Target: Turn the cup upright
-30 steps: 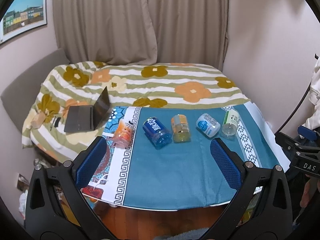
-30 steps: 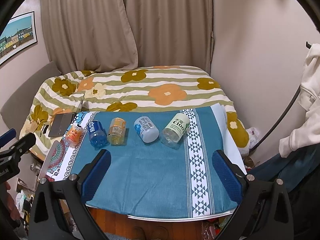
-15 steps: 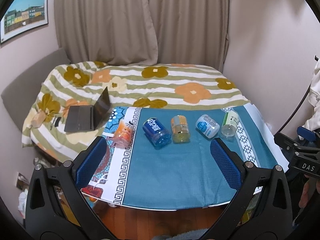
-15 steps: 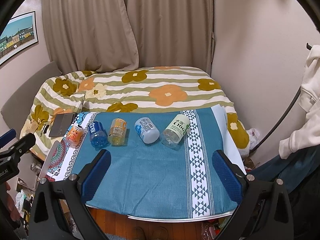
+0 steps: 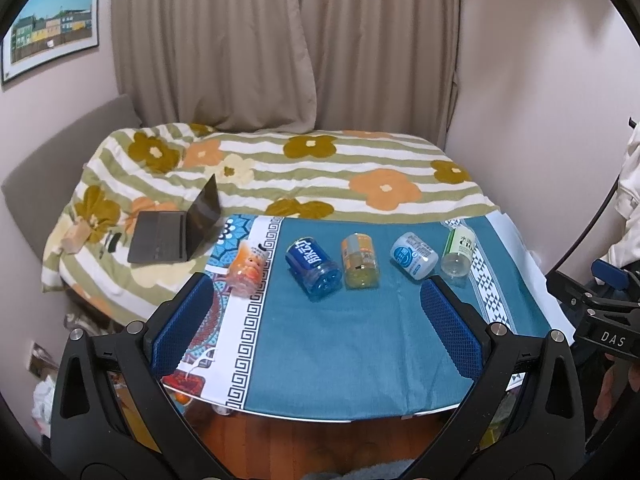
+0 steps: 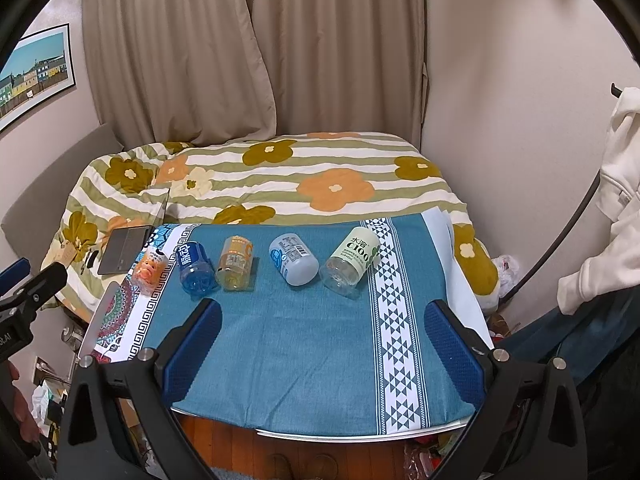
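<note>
Five little label-wrapped plastic cups lying on their sides in a row across a teal tablecloth (image 5: 360, 344), well ahead of both sets of fingers. Left gripper (image 5: 318, 320) hanging over the near table edge, blue-padded fingers (image 5: 182, 326) spread wide, nothing between them. Just beyond the left fingertip: the orange cartoon-print clear cup (image 5: 247, 266), resting on the white key-pattern border. Further ahead, between the two fingers: the dark blue-label cup (image 5: 312, 264) and the yellow-orange cup (image 5: 359, 260), side by side. Near the right fingertip: the pale blue-and-white cup (image 5: 413, 255), then the green-and-white clear cup (image 5: 458, 250) just past it. Same story for the right gripper (image 6: 320, 338): blue pads (image 6: 454, 344) wide apart, gripping nothing, with the pale blue cup and the green-and-white cup straight ahead in the gap. Off past the left fingers, a half-open grey laptop (image 5: 172, 230) on a striped floral bedspread (image 5: 360, 176), beige curtains (image 5: 280, 40) behind.
</note>
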Demonstrator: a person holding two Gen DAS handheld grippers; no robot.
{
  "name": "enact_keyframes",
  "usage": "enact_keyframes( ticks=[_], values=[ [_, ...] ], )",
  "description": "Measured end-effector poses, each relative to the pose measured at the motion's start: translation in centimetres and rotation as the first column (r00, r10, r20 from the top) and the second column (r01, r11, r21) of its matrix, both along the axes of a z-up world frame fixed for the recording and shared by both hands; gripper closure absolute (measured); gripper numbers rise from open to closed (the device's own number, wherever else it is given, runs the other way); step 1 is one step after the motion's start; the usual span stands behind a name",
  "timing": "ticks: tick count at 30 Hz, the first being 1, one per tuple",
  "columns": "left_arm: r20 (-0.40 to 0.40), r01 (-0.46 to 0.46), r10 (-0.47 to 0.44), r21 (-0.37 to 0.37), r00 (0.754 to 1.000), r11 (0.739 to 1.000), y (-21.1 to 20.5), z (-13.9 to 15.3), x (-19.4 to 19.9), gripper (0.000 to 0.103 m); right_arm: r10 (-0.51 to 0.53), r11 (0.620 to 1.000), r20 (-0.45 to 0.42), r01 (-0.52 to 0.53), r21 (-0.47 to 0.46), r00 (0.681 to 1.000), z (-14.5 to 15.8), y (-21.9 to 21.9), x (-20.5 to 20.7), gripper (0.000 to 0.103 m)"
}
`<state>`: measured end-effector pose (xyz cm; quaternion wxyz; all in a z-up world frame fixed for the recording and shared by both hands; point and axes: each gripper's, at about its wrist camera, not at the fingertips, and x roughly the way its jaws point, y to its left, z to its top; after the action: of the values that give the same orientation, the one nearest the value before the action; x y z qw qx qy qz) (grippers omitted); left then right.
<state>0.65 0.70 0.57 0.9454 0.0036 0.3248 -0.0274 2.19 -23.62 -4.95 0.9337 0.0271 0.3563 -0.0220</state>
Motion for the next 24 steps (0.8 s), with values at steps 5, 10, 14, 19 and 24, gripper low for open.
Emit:
enact_keyframes(
  ticks=[5,10,14,19,24],
  values=[
    [-0.001,0.0,0.0,-0.003,1.0,1.0,0.2,0.1,-0.06,0.0,0.0,1.0,0.0,0.0,0.001,1.0,0.06,-0.05,0.02,0.002],
    [-0.001,-0.001,0.001,-0.003,1.0,1.0,0.15,0.03,-0.12,0.0,0.0,1.0,-0.002,0.0,0.001,1.0,0.04,0.0,0.05,0.002],
    [-0.003,-0.001,0.001,-0.006,1.0,1.0,0.16,0.03,-0.16,0.0,0.0,1.0,-0.001,0.0,0.0,1.0,0.0,-0.04,0.03,0.002],
    [-0.007,-0.002,0.002,-0.011,1.0,1.0,0.14,-0.07,-0.46,0.0,-0.003,1.0,-0.002,0.003,-0.001,1.0,0.03,-0.02,-0.01,0.002],
    [-0.007,-0.005,0.005,-0.007,1.0,1.0,0.12,-0.12,-0.66,0.0,-0.005,1.0,-0.001,0.005,0.0,1.0,0.14,-0.04,-0.02,0.002]
  ],
)
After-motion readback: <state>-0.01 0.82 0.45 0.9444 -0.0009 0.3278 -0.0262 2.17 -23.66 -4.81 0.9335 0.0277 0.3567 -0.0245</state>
